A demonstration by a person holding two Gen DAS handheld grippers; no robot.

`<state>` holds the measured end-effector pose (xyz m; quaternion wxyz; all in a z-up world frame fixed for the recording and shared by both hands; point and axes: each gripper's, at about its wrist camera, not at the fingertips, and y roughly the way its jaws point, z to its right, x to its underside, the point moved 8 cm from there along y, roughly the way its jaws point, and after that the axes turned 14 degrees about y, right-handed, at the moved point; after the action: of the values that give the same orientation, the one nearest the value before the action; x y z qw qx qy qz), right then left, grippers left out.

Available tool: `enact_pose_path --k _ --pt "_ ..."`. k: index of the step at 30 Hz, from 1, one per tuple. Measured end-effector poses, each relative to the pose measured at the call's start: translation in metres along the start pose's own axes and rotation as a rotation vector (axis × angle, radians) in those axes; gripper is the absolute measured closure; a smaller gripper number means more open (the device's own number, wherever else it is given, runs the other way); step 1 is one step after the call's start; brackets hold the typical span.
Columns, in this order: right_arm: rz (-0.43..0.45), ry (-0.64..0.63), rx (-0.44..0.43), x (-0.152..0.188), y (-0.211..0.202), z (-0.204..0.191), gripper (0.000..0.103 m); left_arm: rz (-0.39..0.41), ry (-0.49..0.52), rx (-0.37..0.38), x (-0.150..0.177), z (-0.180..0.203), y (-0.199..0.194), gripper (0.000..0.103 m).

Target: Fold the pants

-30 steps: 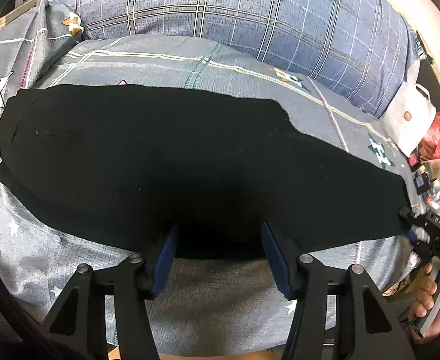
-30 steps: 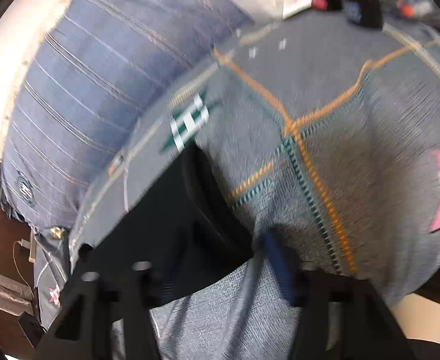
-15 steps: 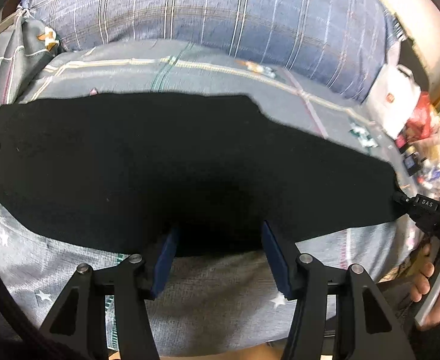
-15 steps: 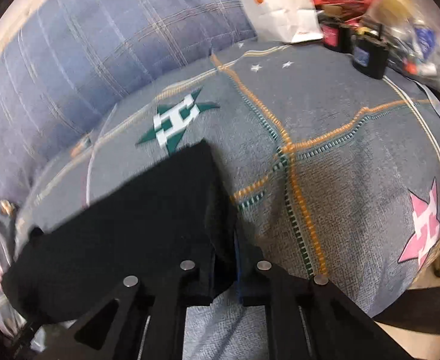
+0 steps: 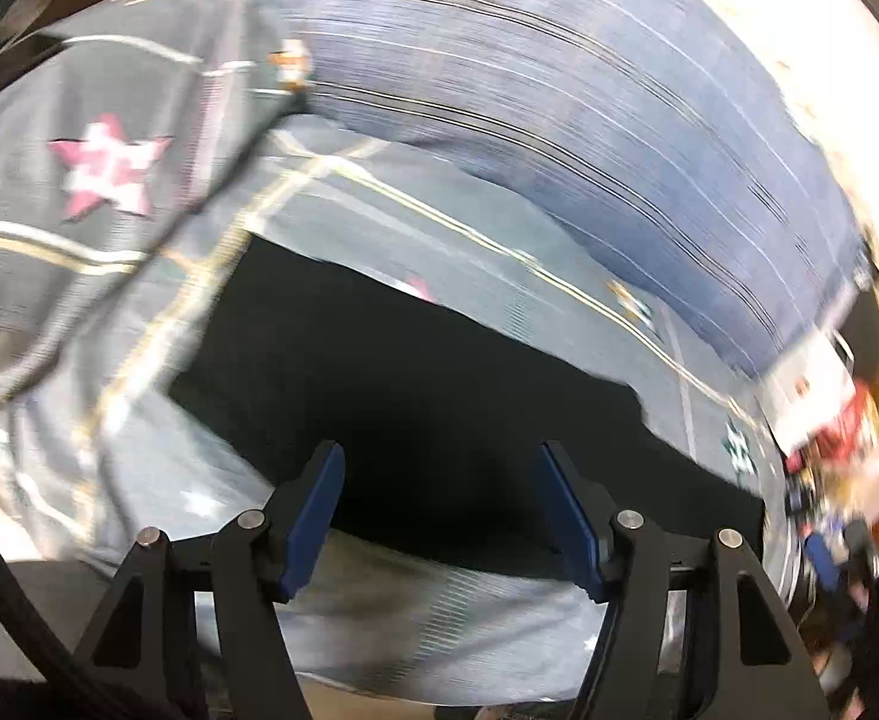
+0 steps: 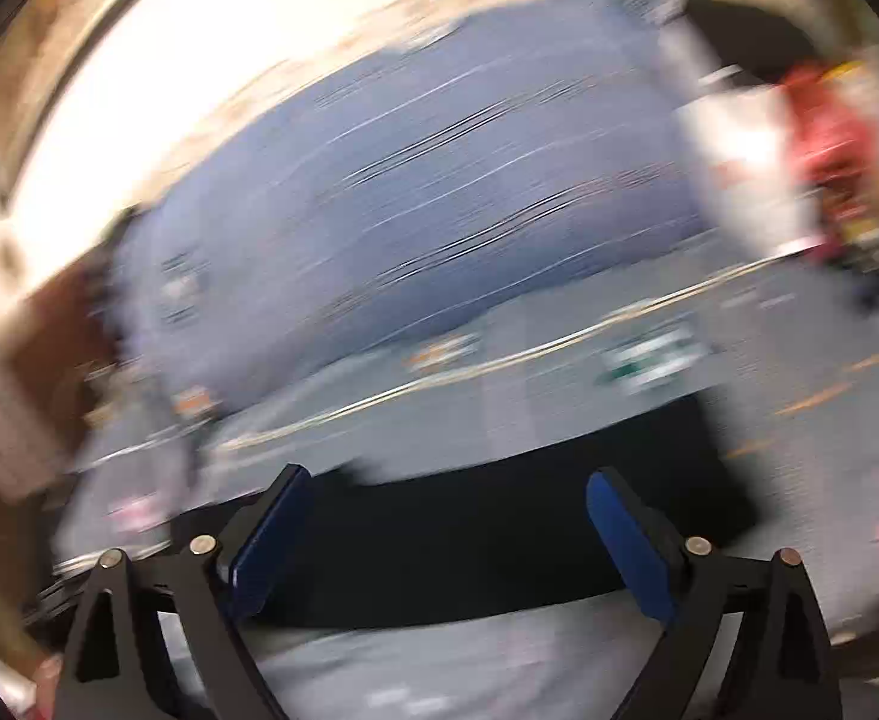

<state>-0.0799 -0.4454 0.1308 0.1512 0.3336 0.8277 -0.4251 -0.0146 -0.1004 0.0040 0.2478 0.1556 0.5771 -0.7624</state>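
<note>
Black pants [image 5: 439, 420] flat on patterned bed [image 5: 499, 618], left hand-held gripper [image 5: 439, 510] and right hand-held gripper [image 6: 448, 540] both released, jaws just widened, nothing between them

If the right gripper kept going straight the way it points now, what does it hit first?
Most likely the black pants, which lie flat on the bed cover right ahead of the open right gripper. Nothing shows in between, though the blur leaves depth unclear.

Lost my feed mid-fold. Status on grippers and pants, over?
Left gripper open, jaws just widened, empty. Right gripper just sprang open, empty. Black pants flat on bedspread. Nothing blocking.
</note>
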Motion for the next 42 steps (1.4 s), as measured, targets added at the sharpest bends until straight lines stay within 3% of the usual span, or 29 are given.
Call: enact_pose_path --k 3,6,7,10,12,14,15,17,19,20,21,22,23,24,26,28,30,31,33,34,35,36,38,40,42 --pt "-0.153 -0.094 -0.089 0.027 0.037 -0.063 0.015 -0.042 -0.051 -0.030 -0.019 -0.038 0.003 0.036" --pt "-0.275 -0.191 -0.125 0.063 0.088 -0.108 0.028 -0.062 -0.089 -0.063 -0.023 -0.071 0.013 0.037" --pt "-0.301 -0.204 -0.136 0.073 0.098 -0.115 0.034 -0.052 -0.101 -0.063 -0.022 -0.077 0.013 0.037" --pt "-0.411 -0.208 -0.167 0.116 0.140 -0.118 0.037 -0.045 -0.124 -0.070 -0.012 -0.095 0.022 0.037" --pt "-0.432 -0.239 -0.125 0.131 0.156 -0.110 0.037 -0.066 -0.168 -0.074 -0.008 -0.103 0.028 0.038" --pt "-0.452 -0.258 -0.099 0.143 0.169 -0.105 0.037 -0.066 -0.198 -0.030 -0.012 -0.102 0.035 0.040" --pt "-0.455 -0.277 -0.085 0.146 0.176 -0.105 0.037 -0.068 -0.184 -0.028 -0.015 -0.099 0.038 0.045" --pt "-0.443 -0.318 -0.052 0.148 0.182 -0.104 0.037 -0.078 -0.113 -0.071 -0.018 -0.090 0.043 0.076" --pt "-0.450 -0.355 -0.007 0.155 0.192 -0.101 0.038 -0.097 -0.068 -0.077 -0.015 -0.082 0.047 0.088" --pt "-0.428 -0.390 0.031 0.157 0.193 -0.102 0.041 -0.093 -0.071 -0.075 -0.014 -0.082 0.045 0.092" --pt "-0.395 -0.442 0.077 0.158 0.193 -0.102 0.057 -0.072 -0.079 -0.050 -0.016 -0.082 0.039 0.092" --pt "-0.386 -0.473 0.098 0.158 0.191 -0.102 0.079 -0.034 -0.091 -0.007 -0.020 -0.080 0.030 0.093" --pt "-0.406 -0.461 0.073 0.159 0.187 -0.104 0.094 0.004 -0.092 0.023 -0.022 -0.078 0.020 0.093" --pt "-0.427 -0.420 0.026 0.158 0.181 -0.106 0.103 0.052 -0.077 0.032 -0.025 -0.074 0.007 0.093" --pt "-0.397 -0.435 0.015 0.153 0.169 -0.111 0.103 0.070 -0.046 -0.068 -0.024 -0.078 0.000 0.092" --pt "-0.382 -0.465 -0.010 0.157 0.168 -0.105 0.103 -0.039 -0.055 -0.200 -0.010 -0.095 0.019 0.091" --pt "-0.456 -0.438 -0.034 0.171 0.181 -0.087 0.103 -0.184 -0.087 -0.236 0.009 -0.108 0.046 0.084" --pt "-0.444 -0.401 -0.064 0.169 0.181 -0.084 0.103 -0.199 -0.097 -0.239 0.011 -0.111 0.050 0.081" --pt "-0.457 -0.372 -0.073 0.163 0.178 -0.088 0.102 -0.158 -0.078 -0.272 0.005 -0.110 0.041 0.070" --pt "-0.443 -0.380 -0.080 0.160 0.177 -0.090 0.102 -0.141 -0.057 -0.327 0.003 -0.111 0.036 0.053" --pt "-0.429 -0.392 -0.068 0.159 0.177 -0.089 0.102 -0.133 -0.043 -0.378 0.002 -0.113 0.033 0.043" --pt "-0.437 -0.390 -0.053 0.159 0.178 -0.085 0.102 -0.124 -0.027 -0.428 0.001 -0.114 0.029 0.043" --pt "-0.478 -0.337 -0.068 0.158 0.177 -0.079 0.102 -0.091 -0.003 -0.440 -0.002 -0.110 0.021 0.043" --pt "-0.470 -0.287 -0.120 0.144 0.161 -0.079 0.102 0.015 0.035 -0.432 -0.008 -0.096 0.001 0.043" --pt "-0.407 -0.240 -0.158 0.121 0.137 -0.080 0.102 0.115 0.095 -0.431 -0.012 -0.078 -0.018 0.038"
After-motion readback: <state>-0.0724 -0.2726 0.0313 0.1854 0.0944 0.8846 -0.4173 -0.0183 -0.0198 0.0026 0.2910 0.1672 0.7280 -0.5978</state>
